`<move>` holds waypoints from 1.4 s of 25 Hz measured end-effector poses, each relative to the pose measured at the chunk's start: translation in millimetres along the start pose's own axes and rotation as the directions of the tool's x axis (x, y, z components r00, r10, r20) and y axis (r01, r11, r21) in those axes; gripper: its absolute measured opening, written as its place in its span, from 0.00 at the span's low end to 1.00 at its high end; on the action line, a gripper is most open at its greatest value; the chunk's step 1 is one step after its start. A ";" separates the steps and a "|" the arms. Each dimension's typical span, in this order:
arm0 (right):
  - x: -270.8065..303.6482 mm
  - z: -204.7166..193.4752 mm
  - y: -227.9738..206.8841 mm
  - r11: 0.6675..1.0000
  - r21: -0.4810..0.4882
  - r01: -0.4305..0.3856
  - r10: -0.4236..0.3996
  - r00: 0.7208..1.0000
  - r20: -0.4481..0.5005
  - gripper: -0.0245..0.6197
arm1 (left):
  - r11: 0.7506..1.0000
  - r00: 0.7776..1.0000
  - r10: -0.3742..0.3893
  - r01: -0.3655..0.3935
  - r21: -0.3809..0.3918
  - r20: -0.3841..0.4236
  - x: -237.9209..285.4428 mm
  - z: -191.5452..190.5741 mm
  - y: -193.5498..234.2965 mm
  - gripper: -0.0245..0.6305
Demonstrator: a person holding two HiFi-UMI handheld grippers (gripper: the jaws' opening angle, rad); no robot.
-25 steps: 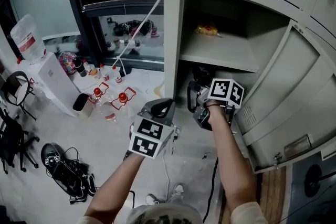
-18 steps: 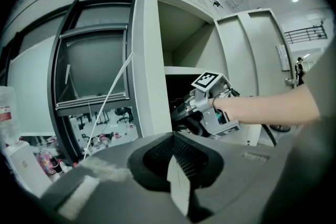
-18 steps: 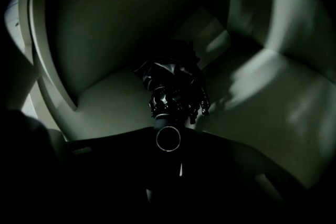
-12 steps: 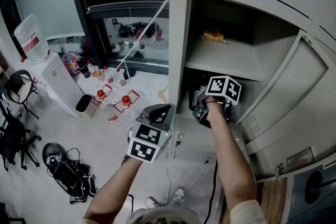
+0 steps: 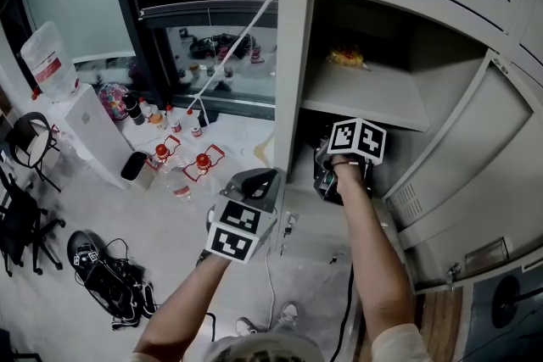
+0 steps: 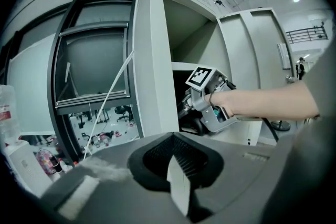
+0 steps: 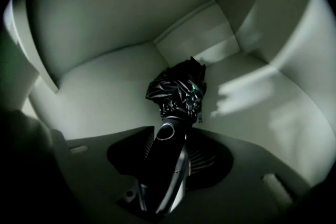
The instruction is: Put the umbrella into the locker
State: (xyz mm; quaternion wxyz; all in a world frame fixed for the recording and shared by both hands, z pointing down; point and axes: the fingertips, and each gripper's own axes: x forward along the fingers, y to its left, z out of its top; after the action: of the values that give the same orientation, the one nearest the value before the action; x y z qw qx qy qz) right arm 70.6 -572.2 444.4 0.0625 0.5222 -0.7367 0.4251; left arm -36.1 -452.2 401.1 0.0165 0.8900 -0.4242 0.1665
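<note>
One black folded umbrella (image 7: 177, 93) is lying on the floor of the locker's lower compartment (image 7: 100, 97), canopy end pointing toward the back corner at 12 o'clock in the right gripper view. Its glossy black handle (image 7: 167, 147) is running back toward 6 o'clock and sitting between the jaws of the right gripper (image 7: 168, 165). Those jaws have just been opening; the claw is reading as released, with the handle lying loose in the gap. In the head view the right gripper is reaching into that lower compartment at about 1 o'clock, its marker cube (image 5: 356, 139) showing black-and-white square codes and no readable words.

The locker (image 5: 293, 55) is standing with its door (image 5: 475, 157) swung wide at 3 o'clock. The shelf (image 5: 365, 97) above the umbrella is carrying a small yellow item (image 5: 348, 58), too small to identify.

The left gripper (image 6: 178, 183) is hanging outside the locker at about 7 o'clock of the right one, clenched on nothing, jaws together.

At 9 to 10 o'clock on the floor, red-capped bottles (image 5: 202, 158) are standing near a white cabinet (image 5: 85, 131), and a water jug (image 5: 47, 64) is wearing a red label whose print is too small to read.
</note>
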 end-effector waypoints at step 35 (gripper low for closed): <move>-141.3 5.2 10.8 0.871 -0.406 0.276 -0.108 0.914 0.391 0.42 | 0.997 0.996 -0.054 0.058 -0.050 0.077 -16.0 21.9 -11.2 0.04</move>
State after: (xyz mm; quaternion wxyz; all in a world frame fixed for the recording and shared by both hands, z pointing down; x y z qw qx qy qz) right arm 126.7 -473.6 359.3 0.0907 0.6330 -0.7574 0.1319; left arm -30.8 -436.8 376.7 0.0285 0.9065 -0.4034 0.1209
